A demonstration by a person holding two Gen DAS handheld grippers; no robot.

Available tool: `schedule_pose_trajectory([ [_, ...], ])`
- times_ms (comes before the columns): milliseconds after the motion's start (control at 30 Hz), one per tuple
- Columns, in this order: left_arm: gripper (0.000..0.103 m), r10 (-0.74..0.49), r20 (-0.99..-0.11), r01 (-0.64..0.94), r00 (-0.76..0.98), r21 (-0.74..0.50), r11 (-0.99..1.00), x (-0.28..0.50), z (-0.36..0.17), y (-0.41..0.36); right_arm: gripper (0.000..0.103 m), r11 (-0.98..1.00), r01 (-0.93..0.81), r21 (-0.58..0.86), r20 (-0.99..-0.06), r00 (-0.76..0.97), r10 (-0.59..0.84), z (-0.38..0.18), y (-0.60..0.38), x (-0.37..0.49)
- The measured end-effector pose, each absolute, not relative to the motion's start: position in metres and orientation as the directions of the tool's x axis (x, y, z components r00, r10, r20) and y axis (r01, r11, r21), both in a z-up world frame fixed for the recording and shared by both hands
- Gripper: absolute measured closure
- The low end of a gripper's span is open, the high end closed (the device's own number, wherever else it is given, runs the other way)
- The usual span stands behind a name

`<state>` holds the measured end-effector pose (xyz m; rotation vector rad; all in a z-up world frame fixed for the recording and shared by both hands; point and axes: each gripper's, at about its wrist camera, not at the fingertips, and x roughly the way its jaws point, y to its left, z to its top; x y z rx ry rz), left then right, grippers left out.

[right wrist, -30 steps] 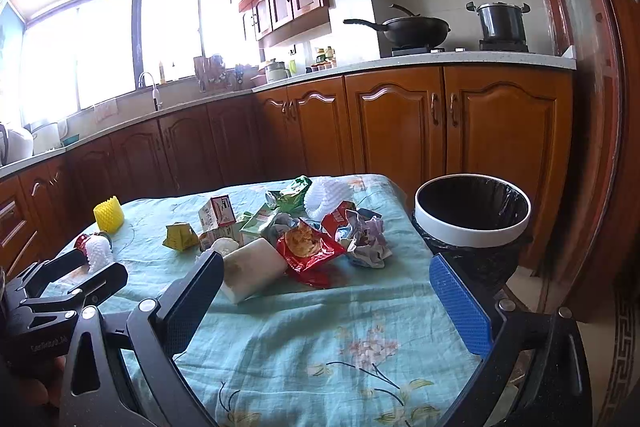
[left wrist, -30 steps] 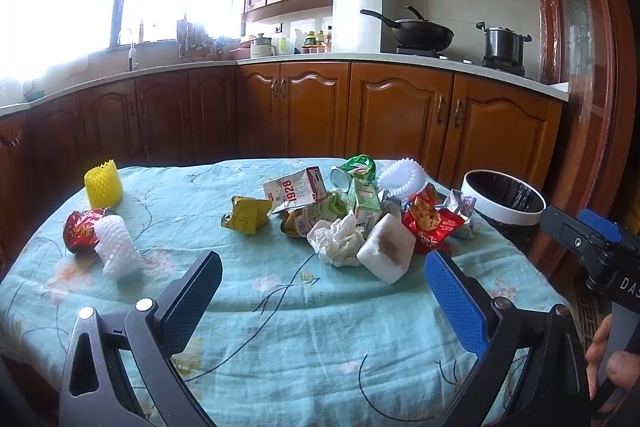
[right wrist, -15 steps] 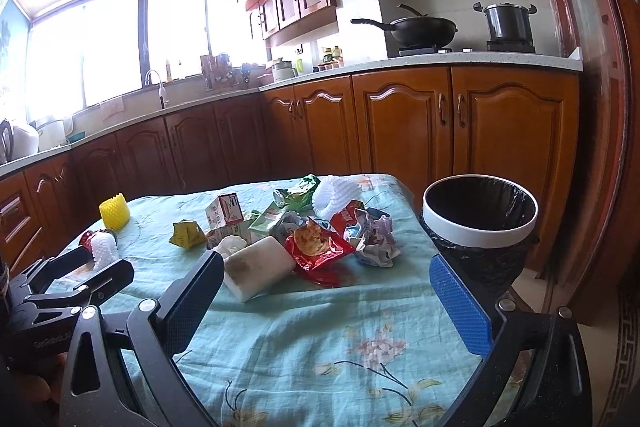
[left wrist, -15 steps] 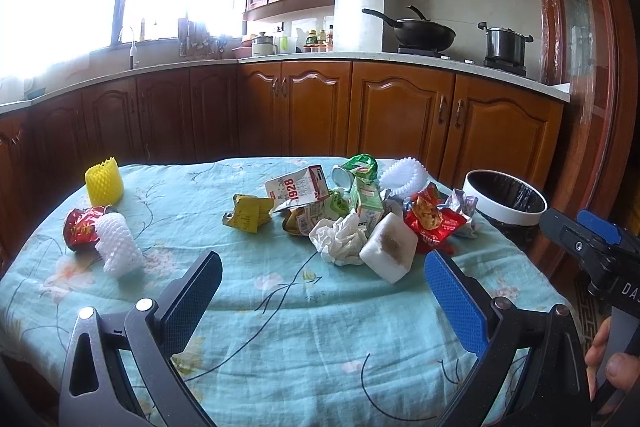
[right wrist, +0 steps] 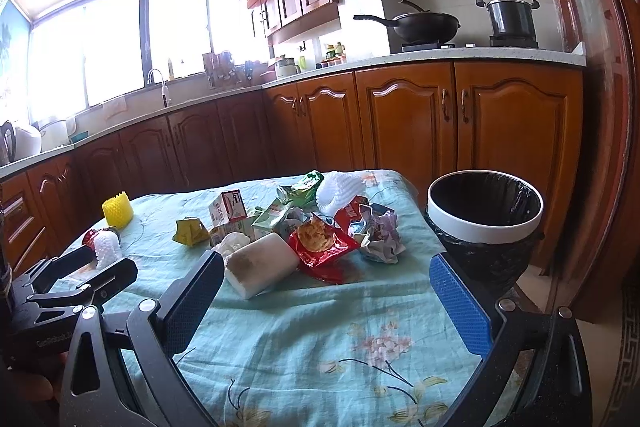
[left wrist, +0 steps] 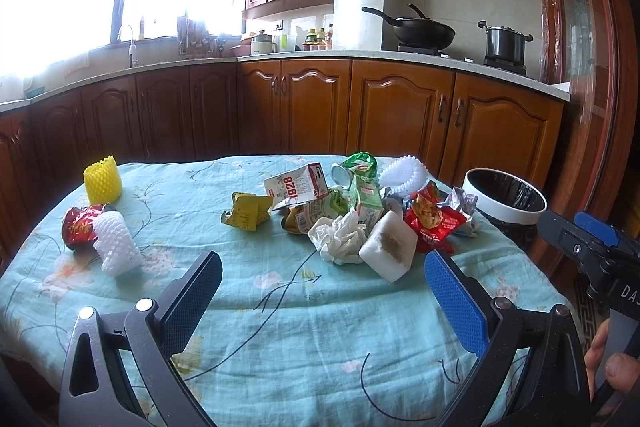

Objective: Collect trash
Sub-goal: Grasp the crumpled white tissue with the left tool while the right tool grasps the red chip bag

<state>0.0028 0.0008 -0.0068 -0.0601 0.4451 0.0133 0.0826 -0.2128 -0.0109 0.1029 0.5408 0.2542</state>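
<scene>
Step in hand, by my read: start of pickup, nothing grabbed yet. Left claw has its jaws wide apart, empty, hovering over bare cloth on the near side of the counter. Right claw is likewise spread and empty, w/ the pile just ahead of it.

Trash sits mostly in one heap toward the right of the counter, near the bin, which stands off the counter's right edge: round, white rim, black liner, open top.

Heap: white foam block, blocky w/ a brown stain, nearest the right claw; crumpled tissue, soft & wrinkly; red snack bag, glossy, flattened; milk carton, creased cardboard; green juice box; balled foil wrapper. Yellow wrapper lies a bit apart from the heap.

Far left, well apart: yellow foam net, upright & ribbed; white foam net touching a red can on its side.

Next move prob calls for the right claw to go fwd and close on the foam block, then swing right to the bin. Foam is light and squashy, so an easy pinch; glossy bags may slip.
</scene>
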Motion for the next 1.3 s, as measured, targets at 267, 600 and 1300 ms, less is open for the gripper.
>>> schedule_pose_trajectory([
  [267, 0.001, -0.004, -0.438, -0.026, 0.899, -0.061, 0.998, 0.005, -0.009, 0.002, 0.0, 0.963, -0.212, 0.169, -0.5, 0.823, 0.269, -0.012, -0.212, 0.083],
  [600, 0.001, -0.023, -0.47, -0.014, 0.882, -0.076, 0.997, 0.018, -0.014, 0.006, 0.0, 0.956, -0.226, 0.189, -0.516, 0.805, 0.293, -0.018, -0.213, 0.089],
  [1300, 0.019, -0.076, -0.608, -0.027, 0.79, -0.158, 0.987, 0.115, -0.031, 0.043, 0.031, 0.926, -0.256, 0.277, -0.644, 0.666, 0.377, -0.058, -0.196, 0.15],
])
